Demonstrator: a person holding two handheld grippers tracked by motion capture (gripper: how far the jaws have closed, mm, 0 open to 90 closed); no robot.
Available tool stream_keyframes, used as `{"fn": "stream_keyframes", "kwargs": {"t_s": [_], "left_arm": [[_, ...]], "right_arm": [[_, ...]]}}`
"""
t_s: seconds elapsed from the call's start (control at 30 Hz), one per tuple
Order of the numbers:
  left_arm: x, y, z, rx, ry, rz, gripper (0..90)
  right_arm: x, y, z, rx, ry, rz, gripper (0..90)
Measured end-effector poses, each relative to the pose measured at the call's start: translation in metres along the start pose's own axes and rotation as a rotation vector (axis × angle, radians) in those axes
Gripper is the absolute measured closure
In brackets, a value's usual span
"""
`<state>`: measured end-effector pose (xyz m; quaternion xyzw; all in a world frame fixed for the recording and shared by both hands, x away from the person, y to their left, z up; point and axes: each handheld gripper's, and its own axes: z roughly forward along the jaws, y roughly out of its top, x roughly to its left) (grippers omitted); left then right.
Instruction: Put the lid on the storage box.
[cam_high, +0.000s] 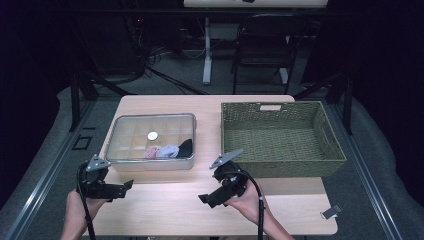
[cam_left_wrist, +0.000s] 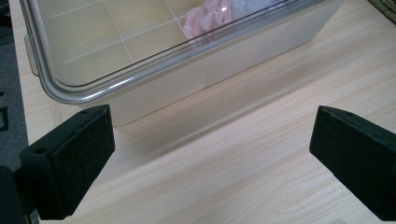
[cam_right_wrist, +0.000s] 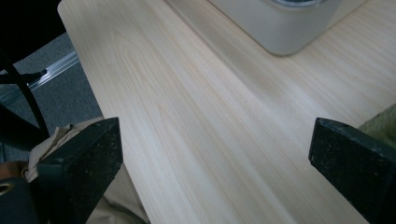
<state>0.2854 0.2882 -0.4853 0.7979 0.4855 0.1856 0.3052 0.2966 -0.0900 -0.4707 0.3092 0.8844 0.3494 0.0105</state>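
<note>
Nearest us, our left gripper and right gripper hover over the table with jaws wide apart and empty, and just beyond sits the lidded clear box, likely light, rigid and slick, best clamped at its rim.
</note>
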Motion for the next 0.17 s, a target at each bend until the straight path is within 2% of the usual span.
{"fn": "stream_keyframes", "kwargs": {"t_s": [0.1,0.17], "left_arm": [[-0.001,-0.004,0.0,-0.009,0.001,0.001,0.0],[-0.002,-0.006,0.001,-0.02,-0.015,-0.002,0.0]], "right_arm": [[0.001,-0.012,0.0,0.009,0.003,0.01,0.4],[0.0,-0.019,0.0,0.008,0.005,0.014,0.0]]}}
